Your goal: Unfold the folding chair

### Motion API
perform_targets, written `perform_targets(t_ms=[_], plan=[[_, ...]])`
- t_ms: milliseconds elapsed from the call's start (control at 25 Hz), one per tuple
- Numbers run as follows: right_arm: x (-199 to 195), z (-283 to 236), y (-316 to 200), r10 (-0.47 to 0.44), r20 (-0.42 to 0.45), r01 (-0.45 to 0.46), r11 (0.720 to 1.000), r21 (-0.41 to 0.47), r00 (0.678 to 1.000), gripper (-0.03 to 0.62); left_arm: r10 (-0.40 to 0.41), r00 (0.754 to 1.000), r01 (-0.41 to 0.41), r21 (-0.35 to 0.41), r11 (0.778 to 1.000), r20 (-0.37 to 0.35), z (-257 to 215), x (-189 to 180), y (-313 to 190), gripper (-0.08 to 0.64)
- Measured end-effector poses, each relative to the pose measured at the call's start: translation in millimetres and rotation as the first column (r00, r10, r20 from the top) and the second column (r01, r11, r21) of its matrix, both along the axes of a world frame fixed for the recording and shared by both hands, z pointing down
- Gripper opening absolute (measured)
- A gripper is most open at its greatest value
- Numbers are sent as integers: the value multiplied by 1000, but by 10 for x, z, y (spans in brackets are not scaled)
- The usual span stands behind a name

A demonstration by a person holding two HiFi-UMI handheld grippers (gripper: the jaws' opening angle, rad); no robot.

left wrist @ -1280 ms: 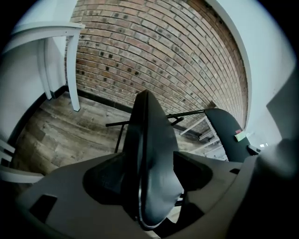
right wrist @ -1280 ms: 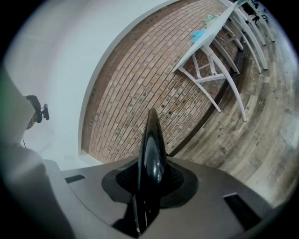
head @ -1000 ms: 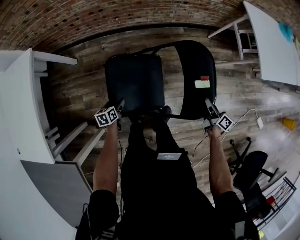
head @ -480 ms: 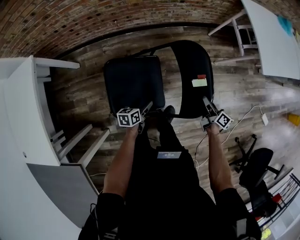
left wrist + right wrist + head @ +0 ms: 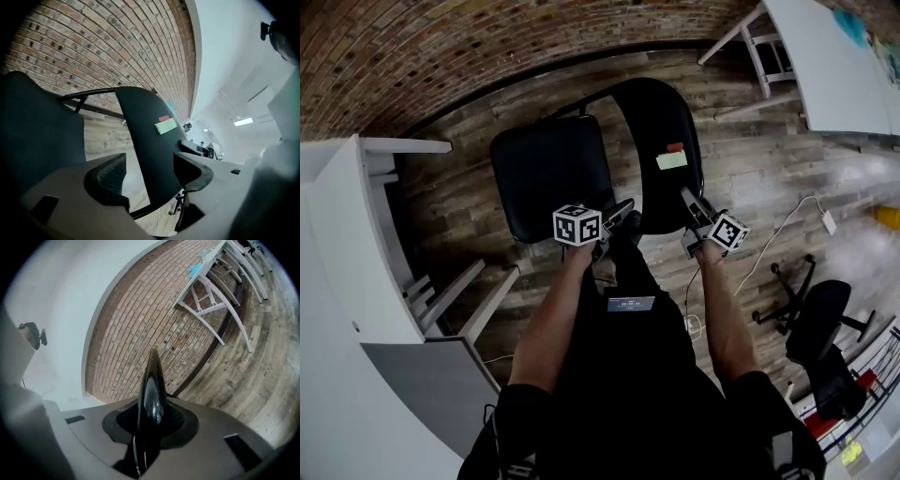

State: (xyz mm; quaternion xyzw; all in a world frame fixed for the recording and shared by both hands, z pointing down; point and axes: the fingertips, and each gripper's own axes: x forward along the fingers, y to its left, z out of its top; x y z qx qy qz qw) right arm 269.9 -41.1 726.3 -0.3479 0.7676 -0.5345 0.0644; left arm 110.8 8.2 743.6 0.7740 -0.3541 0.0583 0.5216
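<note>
We've got the folding chair standing on the plank floor right at our feet, with the brick wall beyond it. Its seat is on the left and its backrest on the right.

The right claw is clamped on the near rim of the backrest. In the right gripper view, that glossy black edge runs straight up between the ribbed pads, which are pressed against it on both sides. The left claw stands wide apart and holds nothing. It hangs between seat and backrest, and the backrest and a thin frame tube show through the gap without touching either pad.

By our reckoning, the chair will feel stiff and fairly weighty, a thin dark tube frame that moves only at its hinges. The backrest is a smooth, curved, rounded shell with a green label and a small red tag stuck on it. It looks slick, so the rim grip has to stay firm. The seat is matte, squarish and round-cornered, and looks padded.

For the free claw, the seat's near edge or the tube beside it looks the best hold. Whether the chair has opened fully, we can't tell from here.
</note>
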Motion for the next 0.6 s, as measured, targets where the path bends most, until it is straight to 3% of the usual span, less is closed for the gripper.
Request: perform_targets(t_ms=[320,600], plan=[[-212,-18,75,-18,-5,18,1000,-11,1000,84,130,989,-127,48,991,-71,-290,555,-164,333],[-328,-121,105,-38,10,38,999,-9,999,86,171,981,-168,33,985,-93,-404,908,-167,333]])
